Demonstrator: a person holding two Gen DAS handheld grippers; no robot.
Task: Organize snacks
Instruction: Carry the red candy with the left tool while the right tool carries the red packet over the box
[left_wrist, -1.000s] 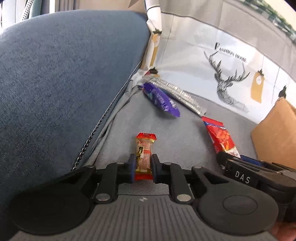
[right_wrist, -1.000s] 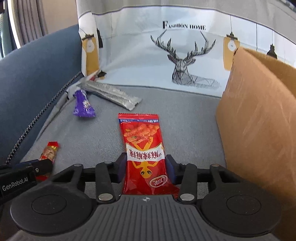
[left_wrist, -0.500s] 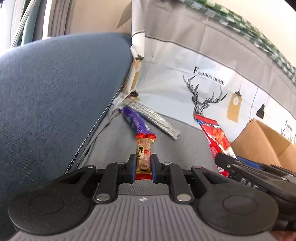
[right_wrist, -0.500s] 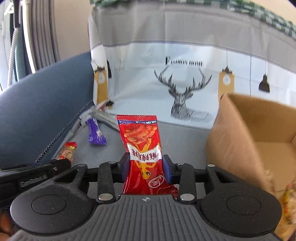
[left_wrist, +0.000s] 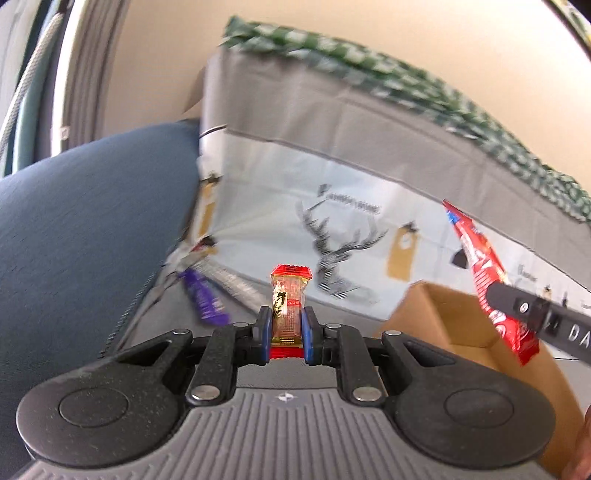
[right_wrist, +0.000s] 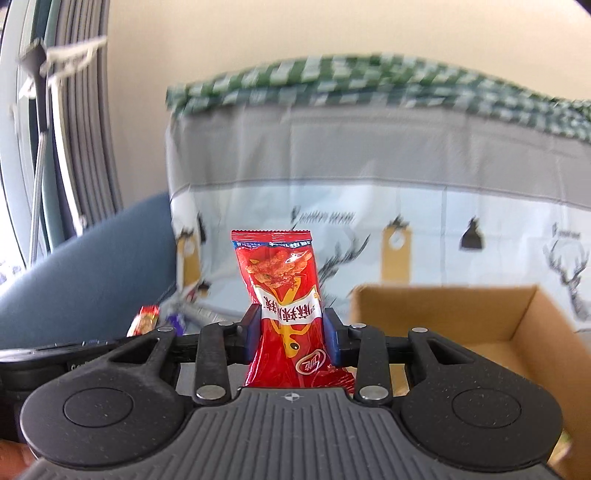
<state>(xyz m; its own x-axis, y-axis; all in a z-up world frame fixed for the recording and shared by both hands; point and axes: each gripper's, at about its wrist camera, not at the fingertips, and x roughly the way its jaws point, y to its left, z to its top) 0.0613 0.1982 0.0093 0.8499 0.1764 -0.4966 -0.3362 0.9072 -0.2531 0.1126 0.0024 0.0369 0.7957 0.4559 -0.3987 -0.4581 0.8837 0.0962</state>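
Above the sofa, each hand-held gripper pinches a light, crinkly snack mid-wrapper: left (left_wrist: 284, 329) candy (left_wrist: 289, 295), right (right_wrist: 291, 330) red packet (right_wrist: 282, 291).

The room is bright with soft daylight. It seems to come from the window (right_wrist: 22, 166) on the left side, where the glass looks very white. Shadows are faint. The green checked cloth (right_wrist: 369, 85) and the deer picture (left_wrist: 332, 254) look smeared, and so does the purple wrapper (left_wrist: 205, 299). The small candy (left_wrist: 290, 306) and the red snack bag (right_wrist: 284, 295) look sharp. Both pictures bend and curve at the edges, with dark corners.
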